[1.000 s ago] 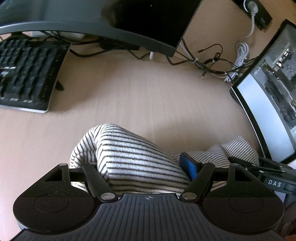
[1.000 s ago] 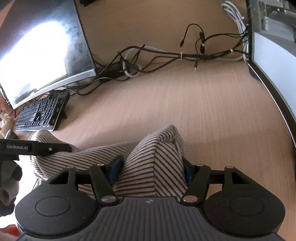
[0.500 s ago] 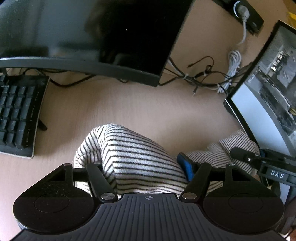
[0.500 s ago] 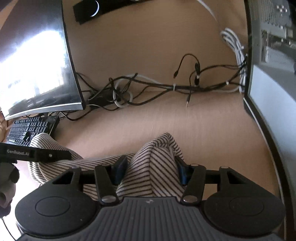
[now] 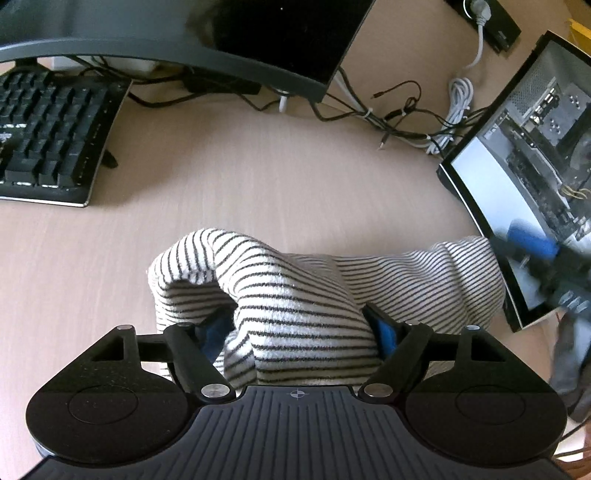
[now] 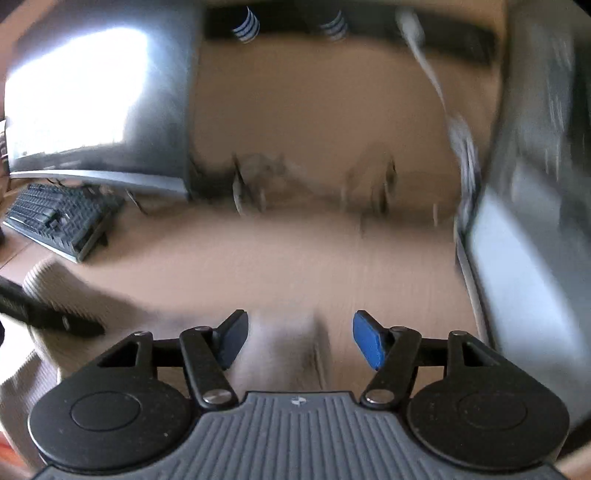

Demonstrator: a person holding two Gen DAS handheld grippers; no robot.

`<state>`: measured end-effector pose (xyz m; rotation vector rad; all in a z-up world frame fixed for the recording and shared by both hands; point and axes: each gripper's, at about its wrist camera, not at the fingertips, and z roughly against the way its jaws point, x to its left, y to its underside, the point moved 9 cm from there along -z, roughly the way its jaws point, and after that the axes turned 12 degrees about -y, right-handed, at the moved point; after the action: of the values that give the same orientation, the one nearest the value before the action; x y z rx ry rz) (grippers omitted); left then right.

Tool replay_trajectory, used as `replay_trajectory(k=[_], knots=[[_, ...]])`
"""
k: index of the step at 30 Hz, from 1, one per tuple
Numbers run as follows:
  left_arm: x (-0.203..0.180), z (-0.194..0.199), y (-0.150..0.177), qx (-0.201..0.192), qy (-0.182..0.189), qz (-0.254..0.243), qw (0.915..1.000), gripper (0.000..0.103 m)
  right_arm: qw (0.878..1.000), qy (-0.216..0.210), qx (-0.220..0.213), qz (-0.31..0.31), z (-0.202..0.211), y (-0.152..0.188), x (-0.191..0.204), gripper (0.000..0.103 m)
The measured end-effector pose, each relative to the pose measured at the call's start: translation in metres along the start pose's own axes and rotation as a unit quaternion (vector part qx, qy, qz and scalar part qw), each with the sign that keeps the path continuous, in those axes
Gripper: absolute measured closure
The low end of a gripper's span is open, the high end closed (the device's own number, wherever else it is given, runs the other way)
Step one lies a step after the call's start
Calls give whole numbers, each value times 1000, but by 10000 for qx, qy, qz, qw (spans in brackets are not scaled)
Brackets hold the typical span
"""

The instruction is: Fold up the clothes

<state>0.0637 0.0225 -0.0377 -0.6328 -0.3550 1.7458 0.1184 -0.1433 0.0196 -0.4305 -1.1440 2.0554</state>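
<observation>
Far left on my desk (image 5: 258,192) sits a black keyboard (image 5: 51,136), tilted on its feet. Behind it a dark curved monitor (image 5: 184,40) spans the far side. A tangle of cables (image 5: 399,118) trails right toward a coiled white cord (image 5: 460,99). At the right edge a second monitor (image 5: 524,162) is lit. A power strip (image 5: 487,22) lies far right.

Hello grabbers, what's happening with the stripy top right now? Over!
Left gripper shut on the white, black-striped knit top. Right gripper open, view blurred. Black keyboard and tangled cables lie beyond it.
</observation>
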Motion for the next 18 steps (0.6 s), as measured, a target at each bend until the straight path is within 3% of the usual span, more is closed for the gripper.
replay_trajectory(k=[4,8,12,18], knots=[[3,3,1,-54,-38,36,10000,20,9960,-847,105,270,-17,-26,33,39],[8,6,4,-95,-61,112,9999,17,9886,-1233,715,487,-43,-6,59,39],[12,9,7,-139,-61,249,9996,16,9864,-1268,907,520,-50,10,68,38],[16,36,4,-534,-265,369,9975,14,9868,-890,924,994,-58,21,74,33]])
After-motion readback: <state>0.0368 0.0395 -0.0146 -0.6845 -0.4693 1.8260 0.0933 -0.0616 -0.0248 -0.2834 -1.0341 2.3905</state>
